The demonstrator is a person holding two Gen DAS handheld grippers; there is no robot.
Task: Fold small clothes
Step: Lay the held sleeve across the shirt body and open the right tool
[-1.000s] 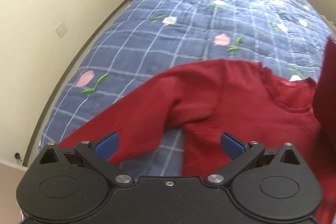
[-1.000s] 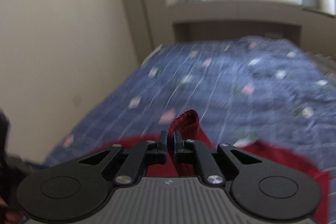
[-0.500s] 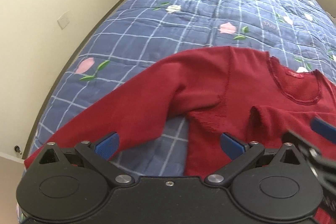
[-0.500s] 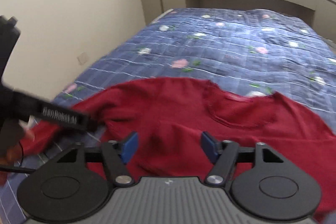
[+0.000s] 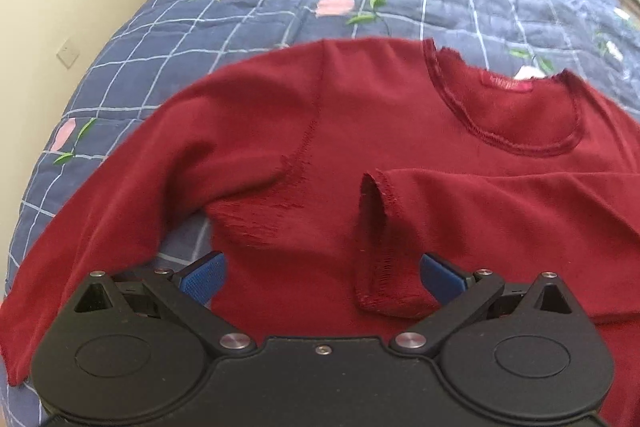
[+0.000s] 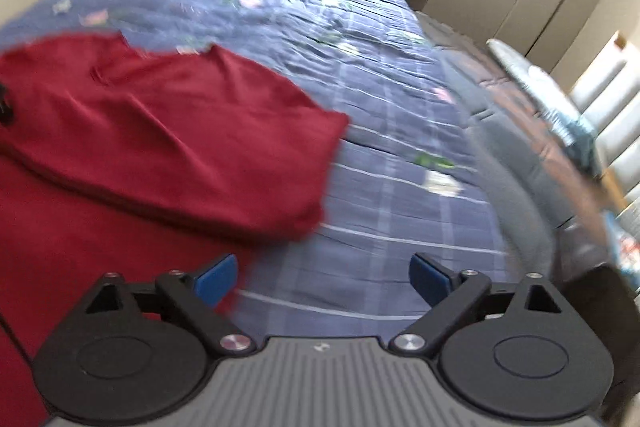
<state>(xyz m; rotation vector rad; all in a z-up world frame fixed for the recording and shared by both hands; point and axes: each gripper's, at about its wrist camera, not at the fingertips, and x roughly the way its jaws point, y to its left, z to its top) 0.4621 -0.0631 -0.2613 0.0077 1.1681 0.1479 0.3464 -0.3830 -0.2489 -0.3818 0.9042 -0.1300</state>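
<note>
one sleeve point(image 5: 500, 211) now lies across the red sweater's point(image 5: 360, 115) chest; right gripper point(image 6: 322, 277) let go, opening, empty; left gripper point(image 5: 320, 277) open, low centre.

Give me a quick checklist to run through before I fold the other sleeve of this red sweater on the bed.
1. Right sleeve folded across the chest, cuff lying on the body: ok.
2. Left sleeve stretched out flat on the quilt, ready to take: ok.
3. Left hand-held gripper open, nothing between its pads: ok.
4. Right hand-held gripper clear of the cloth, jaws opening with nothing between them: ok.
5. Neckline flat and facing up: ok.
6. Hem lying straight: cannot tell, it is hidden behind the gripper bodies.
</note>
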